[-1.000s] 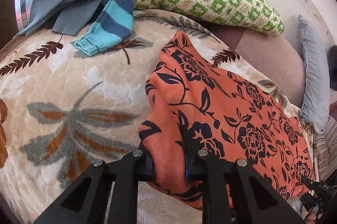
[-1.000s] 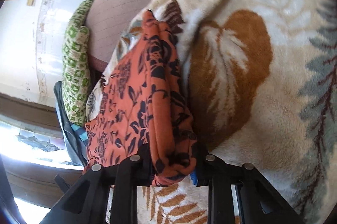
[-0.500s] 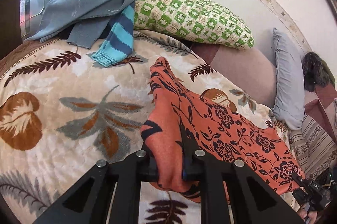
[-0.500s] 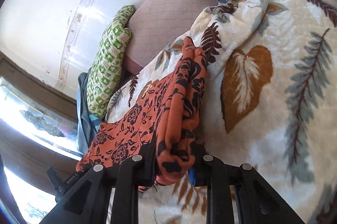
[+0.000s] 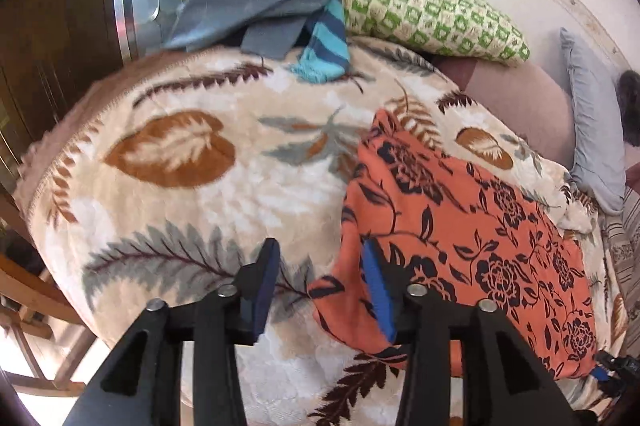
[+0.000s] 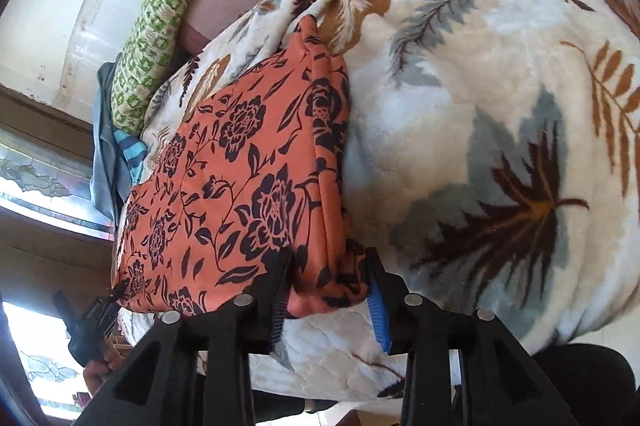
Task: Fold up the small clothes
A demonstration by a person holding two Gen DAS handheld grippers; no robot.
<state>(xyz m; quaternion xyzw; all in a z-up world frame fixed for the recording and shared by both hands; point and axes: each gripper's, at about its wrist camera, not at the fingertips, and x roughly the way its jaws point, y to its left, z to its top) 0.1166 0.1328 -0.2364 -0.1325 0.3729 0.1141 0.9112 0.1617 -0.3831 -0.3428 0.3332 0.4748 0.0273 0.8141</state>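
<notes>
Two grippers, both let go: left gripper (image 5: 320, 286) gapes beside the orange cloth (image 5: 460, 226), right gripper (image 6: 330, 290) sits loosely spread around its thick edge. Cloth lies on the blanket (image 5: 180, 194). Looks light, floppy, slippery-ish; best grabbed at corners.

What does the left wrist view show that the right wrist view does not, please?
Only the left wrist view shows the open left gripper with nothing between its fingers, and the grey-blue pillow. Only the right wrist view shows the right gripper spread around a corner of the orange floral garment. Both show that garment lying on the leaf-print blanket, the green checked pillow and the striped blue knit.
</notes>
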